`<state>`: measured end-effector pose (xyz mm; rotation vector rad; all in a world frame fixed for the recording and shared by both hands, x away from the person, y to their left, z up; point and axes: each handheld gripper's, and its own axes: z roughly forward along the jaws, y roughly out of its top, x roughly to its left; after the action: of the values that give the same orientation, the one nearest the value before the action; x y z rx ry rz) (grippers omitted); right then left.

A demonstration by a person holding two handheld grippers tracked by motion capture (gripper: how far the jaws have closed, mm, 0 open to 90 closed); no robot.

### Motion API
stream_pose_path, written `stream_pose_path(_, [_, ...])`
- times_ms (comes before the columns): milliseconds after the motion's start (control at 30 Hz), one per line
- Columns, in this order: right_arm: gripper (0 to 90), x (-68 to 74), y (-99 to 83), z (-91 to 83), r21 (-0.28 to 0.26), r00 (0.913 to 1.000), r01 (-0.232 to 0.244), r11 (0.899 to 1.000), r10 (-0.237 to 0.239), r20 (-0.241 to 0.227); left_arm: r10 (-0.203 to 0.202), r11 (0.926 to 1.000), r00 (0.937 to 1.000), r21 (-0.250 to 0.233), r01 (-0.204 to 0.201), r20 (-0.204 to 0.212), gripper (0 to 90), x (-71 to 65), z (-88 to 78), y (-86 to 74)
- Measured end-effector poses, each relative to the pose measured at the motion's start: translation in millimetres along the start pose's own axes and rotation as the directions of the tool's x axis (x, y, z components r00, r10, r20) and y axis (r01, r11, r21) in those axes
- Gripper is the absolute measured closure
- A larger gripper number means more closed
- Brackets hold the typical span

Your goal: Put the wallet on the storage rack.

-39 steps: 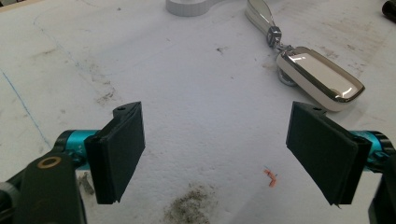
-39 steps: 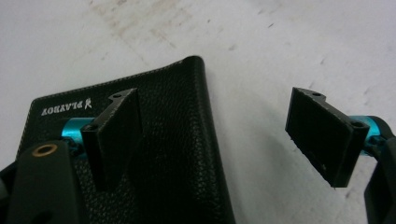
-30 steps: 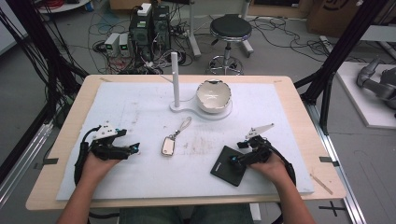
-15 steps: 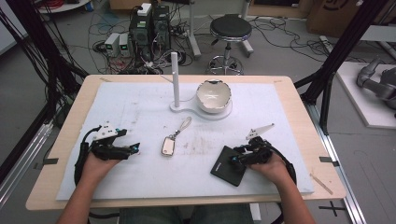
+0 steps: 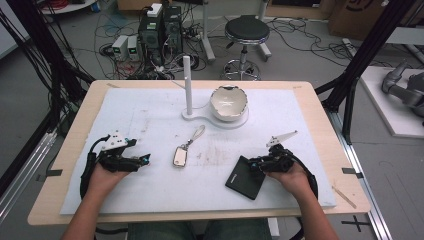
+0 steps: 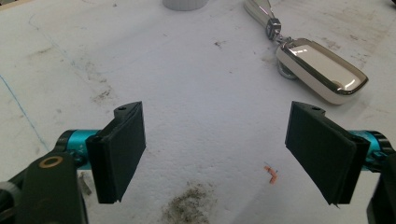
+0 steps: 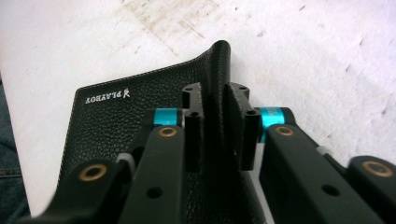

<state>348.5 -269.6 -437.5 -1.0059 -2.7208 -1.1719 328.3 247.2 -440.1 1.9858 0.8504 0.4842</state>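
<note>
A black leather wallet (image 5: pixel 245 178) (image 7: pixel 116 121) lies near the table's front right. My right gripper (image 5: pixel 256 165) (image 7: pixel 215 126) is shut on its raised edge, pinching the leather between both jaws. A cream and silver key fob (image 5: pixel 180 155) (image 6: pixel 322 70) with a strap lies flat at the middle of the white mat. My left gripper (image 5: pixel 145 161) (image 6: pixel 224 154) rests low on the mat to the left of the fob, open, with bare mat between its jaws.
A white stand with an upright post (image 5: pixel 187 85) and a white bowl (image 5: pixel 228 103) sits at the back middle. The white mat (image 5: pixel 150 120) covers most of the wooden table (image 5: pixel 320 125). A stool and computers stand beyond the far edge.
My right gripper has shifted slightly left at the wallet's edge. The left gripper and key fob hold still.
</note>
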Motion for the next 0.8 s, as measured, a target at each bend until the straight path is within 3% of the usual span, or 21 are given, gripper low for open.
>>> stream_pose_path(200, [83.1, 4.3, 3.6, -7.0, -0.049, 0.9998, 0.019, 0.999, -0.019, 0.001, -0.010, 0.9999, 0.9999, -0.012, 0.010, -0.007, 20.3, 0.6, -1.0, 0.0])
stream_pose_path(300, [83.4, 11.2, 9.5, -12.2, -0.077, 0.9989, 0.042, 0.996, -0.040, 0.023, -0.008, 0.9999, 0.9999, -0.014, 0.008, -0.009, 20.3, 1.5, -2.0, -0.1])
stream_pose_path(367, [83.6, 19.2, 18.0, -18.9, -0.120, 0.9955, 0.083, 0.989, -0.077, 0.055, -0.010, 0.9998, 0.9999, -0.015, 0.010, -0.009, 20.3, 1.2, -2.1, 0.0])
stream_pose_path(533, [84.1, 33.5, 36.7, -29.9, -0.194, 0.9877, 0.129, 0.972, -0.109, 0.112, -0.008, 0.9999, 0.9999, -0.014, 0.008, -0.008, 20.3, 0.3, -2.4, 0.3])
stream_pose_path(700, [84.2, 41.5, 54.5, -32.2, -0.200, 0.9748, 0.186, 0.962, -0.155, 0.161, -0.007, 0.9998, 0.9999, -0.020, 0.007, -0.007, 20.3, -0.3, -4.1, 0.9])
stream_pose_path(800, [84.2, 41.9, 63.5, -33.5, -0.208, 0.9721, 0.190, 0.960, -0.154, 0.177, -0.010, 0.9996, 0.9999, -0.026, 0.010, -0.010, 20.3, -0.5, -4.8, 1.0])
